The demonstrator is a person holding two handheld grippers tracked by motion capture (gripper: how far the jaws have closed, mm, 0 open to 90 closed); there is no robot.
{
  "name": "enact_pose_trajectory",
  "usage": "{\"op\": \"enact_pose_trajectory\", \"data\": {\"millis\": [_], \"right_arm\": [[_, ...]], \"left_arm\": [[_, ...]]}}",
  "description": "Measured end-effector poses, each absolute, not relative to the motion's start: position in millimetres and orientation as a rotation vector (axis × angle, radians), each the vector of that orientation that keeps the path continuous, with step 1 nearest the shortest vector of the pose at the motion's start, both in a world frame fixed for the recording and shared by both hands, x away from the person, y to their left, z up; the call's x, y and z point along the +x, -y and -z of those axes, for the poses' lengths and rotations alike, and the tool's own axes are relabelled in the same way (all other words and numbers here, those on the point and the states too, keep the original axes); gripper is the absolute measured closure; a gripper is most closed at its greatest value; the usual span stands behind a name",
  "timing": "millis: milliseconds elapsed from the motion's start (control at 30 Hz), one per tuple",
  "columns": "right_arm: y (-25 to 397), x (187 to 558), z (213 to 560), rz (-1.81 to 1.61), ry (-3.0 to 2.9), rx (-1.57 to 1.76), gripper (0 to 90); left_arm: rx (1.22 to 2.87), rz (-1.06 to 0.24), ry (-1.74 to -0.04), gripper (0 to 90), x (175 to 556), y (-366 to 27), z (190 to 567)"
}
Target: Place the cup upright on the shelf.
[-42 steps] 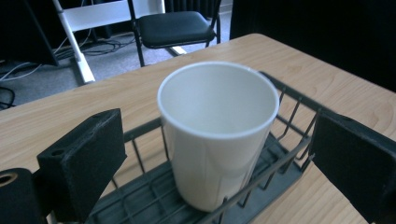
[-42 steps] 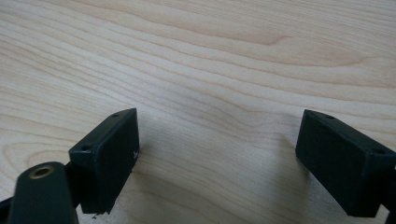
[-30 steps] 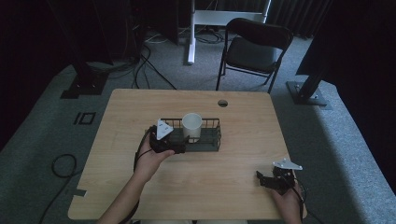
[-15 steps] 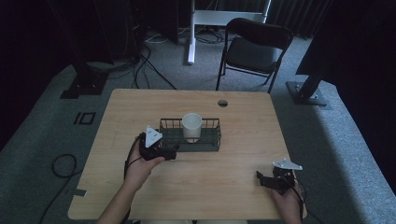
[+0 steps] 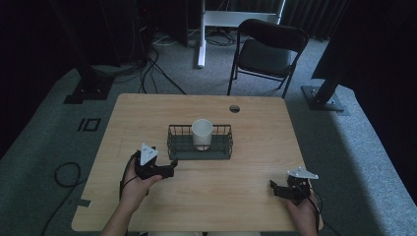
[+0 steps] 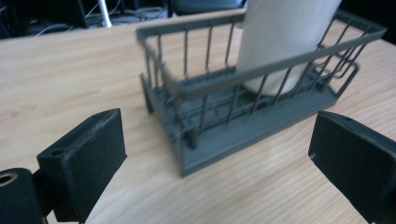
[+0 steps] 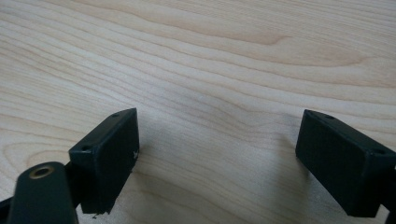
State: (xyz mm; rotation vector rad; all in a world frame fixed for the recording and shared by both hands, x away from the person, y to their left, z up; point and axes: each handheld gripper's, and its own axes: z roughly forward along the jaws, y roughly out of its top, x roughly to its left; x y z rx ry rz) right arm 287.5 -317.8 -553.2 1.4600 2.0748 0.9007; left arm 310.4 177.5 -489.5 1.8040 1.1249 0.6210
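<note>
The work in hand looked to be the white cup (image 5: 202, 133) standing upright in the dark wire basket (image 5: 199, 149) at the middle of the bench (image 5: 255, 123). The left tongs (image 5: 171, 164) stood wide open and held nothing, just off the basket's near left corner and apart from it. In the left gripper view the basket (image 6: 219, 116) lay between the spread jaws and beyond them, the cup (image 6: 285, 37) behind its rails. To do this step well, the left tongs would best stay wide, keep level and clear the top rail, so the light basket was not nudged. The right tongs (image 5: 276, 188) rested near the bench's near right edge, also wide and empty, well apart from the basket, over bare wood (image 7: 224, 56)
</note>
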Motion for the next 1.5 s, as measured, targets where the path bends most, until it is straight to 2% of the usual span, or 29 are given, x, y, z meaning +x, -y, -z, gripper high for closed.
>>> {"op": "enact_pose_trajectory", "data": {"millis": [700,1500], "right_arm": [[317.8,287.5,553.2,-0.900,-2.075,1.459,13.1],[317.8,287.5,553.2,-0.900,-2.075,1.460,13.1]], "left_arm": [[1.857,-0.592,-1.351,4.3,295.4,-226.3,531.8],[1.929,-0.628,-1.615,3.5,282.7,-285.9,547.8]]}}
